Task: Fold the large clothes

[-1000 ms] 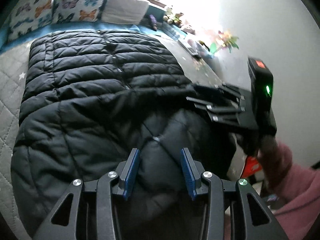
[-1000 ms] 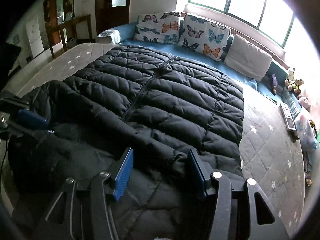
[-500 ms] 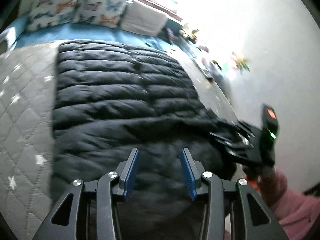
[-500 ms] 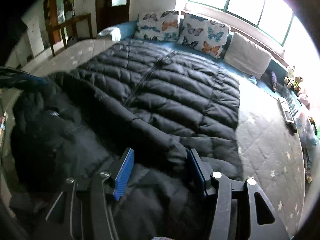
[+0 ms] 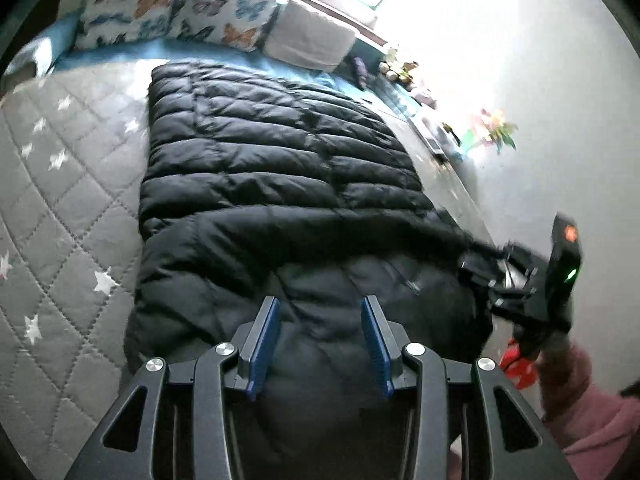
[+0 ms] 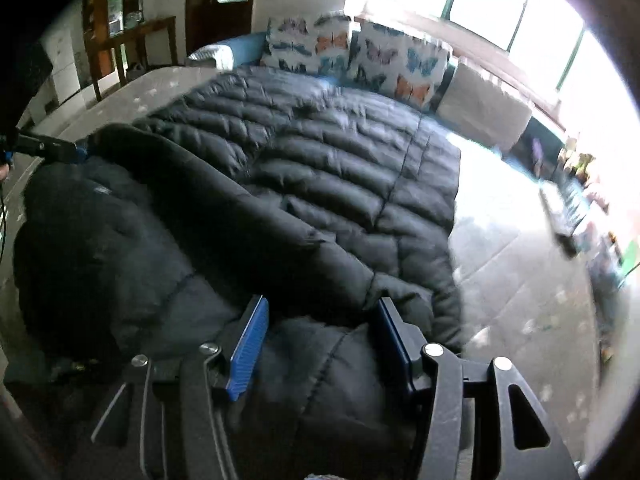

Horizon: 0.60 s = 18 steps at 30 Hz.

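One black puffer coat (image 5: 272,184) fills the middle of the left wrist frame, on a grey star-quilted mattress (image 5: 60,184) that lies bare along the left side. Two butterfly cushions (image 5: 176,12) and one plain pillow (image 5: 308,40) line the top edge. At lower centre the left gripper (image 5: 320,320) has its pads part-way apart with a bunched coat fold between them. At right the right gripper (image 5: 500,276) meets the coat's edge; in its own view (image 6: 320,332) padded fabric fills the half-wide gap.
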Available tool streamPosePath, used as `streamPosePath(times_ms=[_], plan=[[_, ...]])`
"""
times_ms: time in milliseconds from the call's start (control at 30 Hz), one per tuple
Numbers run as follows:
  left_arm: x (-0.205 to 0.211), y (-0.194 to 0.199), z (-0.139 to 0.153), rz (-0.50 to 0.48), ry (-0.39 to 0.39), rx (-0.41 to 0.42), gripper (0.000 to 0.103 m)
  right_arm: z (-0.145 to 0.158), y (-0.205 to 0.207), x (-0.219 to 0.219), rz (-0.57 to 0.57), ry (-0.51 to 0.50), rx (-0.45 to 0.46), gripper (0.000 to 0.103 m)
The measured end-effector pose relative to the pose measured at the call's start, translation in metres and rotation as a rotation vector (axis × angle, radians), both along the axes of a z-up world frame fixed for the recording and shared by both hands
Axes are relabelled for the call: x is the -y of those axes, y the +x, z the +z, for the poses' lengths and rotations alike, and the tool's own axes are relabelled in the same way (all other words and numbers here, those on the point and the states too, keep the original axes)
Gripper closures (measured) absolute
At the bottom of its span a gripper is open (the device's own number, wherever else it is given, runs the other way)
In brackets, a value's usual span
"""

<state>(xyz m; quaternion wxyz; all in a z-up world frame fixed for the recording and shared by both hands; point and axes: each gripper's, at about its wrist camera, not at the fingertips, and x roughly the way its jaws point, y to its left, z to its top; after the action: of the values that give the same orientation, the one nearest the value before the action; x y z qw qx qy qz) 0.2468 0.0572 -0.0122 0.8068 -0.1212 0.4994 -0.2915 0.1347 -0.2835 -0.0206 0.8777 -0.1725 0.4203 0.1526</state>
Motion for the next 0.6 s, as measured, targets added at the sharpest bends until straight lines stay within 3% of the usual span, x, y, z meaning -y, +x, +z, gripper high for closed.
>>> streamPosePath(times_ms=[167,300,367,467,600], plan=[[0.007,-0.015,-0.001,-0.018,0.028,0.014,0.058,0.01,-0.01,-0.02,0.067,0.054,0.007,0.044],[0.007,-0.02,-0.015,-0.018,0.015,-0.008,0.058,-0.035,0.001,-0.025,0.061,-0.006,-0.079,0.044],[0.009,-0.022,-0.018,-0.023,0.022,-0.01,0.058,-0.046,0.002,-0.025,0.065,-0.012,-0.079,0.044],[0.012,-0.025,-0.012,-0.04,0.056,-0.016,0.058,-0.032,0.001,-0.025,0.06,-0.016,-0.094,0.044],[0.008,-0.018,0.014,-0.047,0.022,-0.01,0.058,0.005,0.004,-0.011,0.053,0.034,-0.055,0.044]])
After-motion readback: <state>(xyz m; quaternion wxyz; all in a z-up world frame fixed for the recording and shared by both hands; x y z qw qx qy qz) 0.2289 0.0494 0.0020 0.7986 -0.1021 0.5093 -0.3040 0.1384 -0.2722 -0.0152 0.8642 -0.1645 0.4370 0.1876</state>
